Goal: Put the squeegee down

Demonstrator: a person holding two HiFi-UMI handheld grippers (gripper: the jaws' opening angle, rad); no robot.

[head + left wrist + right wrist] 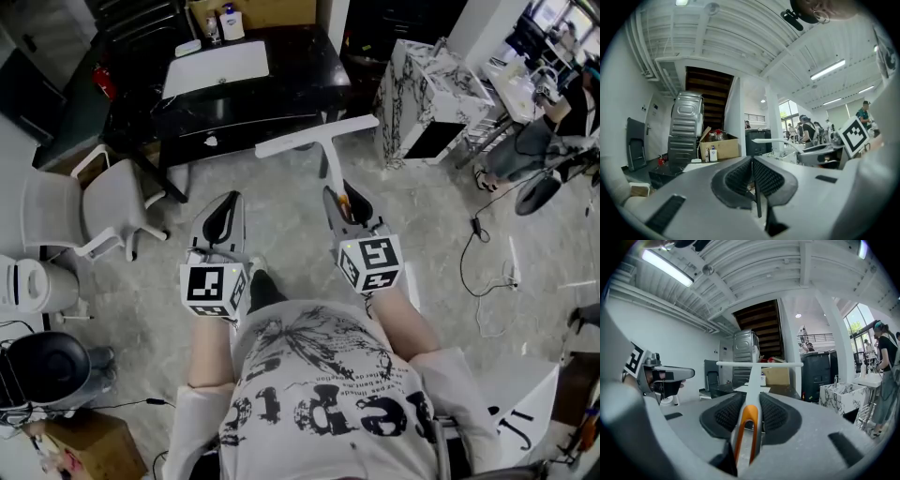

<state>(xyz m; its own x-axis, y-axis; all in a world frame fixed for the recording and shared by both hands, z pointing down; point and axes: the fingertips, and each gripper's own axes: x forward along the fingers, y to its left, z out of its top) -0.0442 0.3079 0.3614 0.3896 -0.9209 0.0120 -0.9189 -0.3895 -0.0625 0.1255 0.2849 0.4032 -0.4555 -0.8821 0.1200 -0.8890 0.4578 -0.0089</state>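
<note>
Right gripper [339,202] pinches the squeegee [316,137] by its handle end, blade out level in air near the black table [291,89], left gripper [223,214] with 2 jaws pressed together, empty; an early release would likely drop it to the floor [441,244].

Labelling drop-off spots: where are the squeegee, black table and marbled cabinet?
squeegee [317,135], head view, its white blade
black table [300,70], head view, bare top
marbled cabinet [433,73], head view, its top

Squeegee [323,141] sitting mid-frame between the fingers [360,202] of the right gripper [341,199], reaching toward the surface [300,75] at upper centre; left gripper [224,208] hovering just left; chairs [112,202] standing far left.
</note>
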